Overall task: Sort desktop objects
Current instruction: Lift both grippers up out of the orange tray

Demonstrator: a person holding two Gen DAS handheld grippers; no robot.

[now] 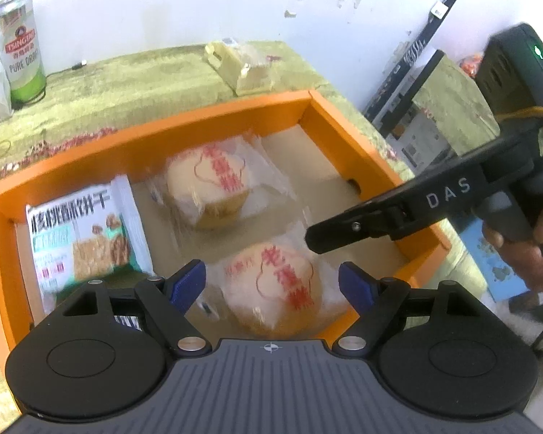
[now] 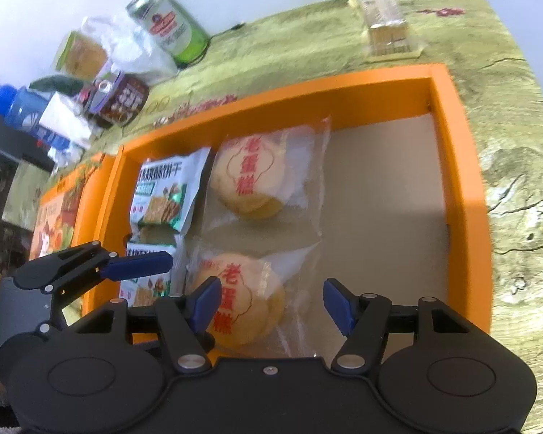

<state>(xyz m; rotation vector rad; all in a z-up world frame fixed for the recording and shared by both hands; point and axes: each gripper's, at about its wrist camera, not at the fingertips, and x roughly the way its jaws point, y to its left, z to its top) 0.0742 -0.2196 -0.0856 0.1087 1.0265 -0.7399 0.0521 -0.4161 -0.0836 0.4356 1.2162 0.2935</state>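
The orange tray (image 2: 467, 188) sits on the tabletop (image 2: 517, 144) and holds four wrapped items. Two round cakes in clear wrappers with red print lie in its middle: the far cake (image 2: 249, 181) and the near cake (image 2: 242, 300), one behind the other. To their left lie two cracker packets, the far packet (image 2: 166, 191) and the near packet (image 2: 148, 278) (the latter partly hidden by a blue finger). The right part of the tray floor is bare brown card.

The right gripper (image 2: 271, 303) hangs over the near cake with its jaws apart; the left pad overlaps the wrapper in view, the right pad stands clear of it, and nothing is clamped. The left gripper (image 1: 271, 282) is also over the near cake, jaws wide and gripping nothing.

Outside the tray, a clear-wrapped snack (image 2: 387, 25) lies beyond the far rim. A green beer can (image 2: 170, 25) stands at the back left by the white wall (image 1: 163, 0), beside bags, a jar and a blue bottle (image 2: 21, 106). The tabletop covering is green with a mottled pattern.
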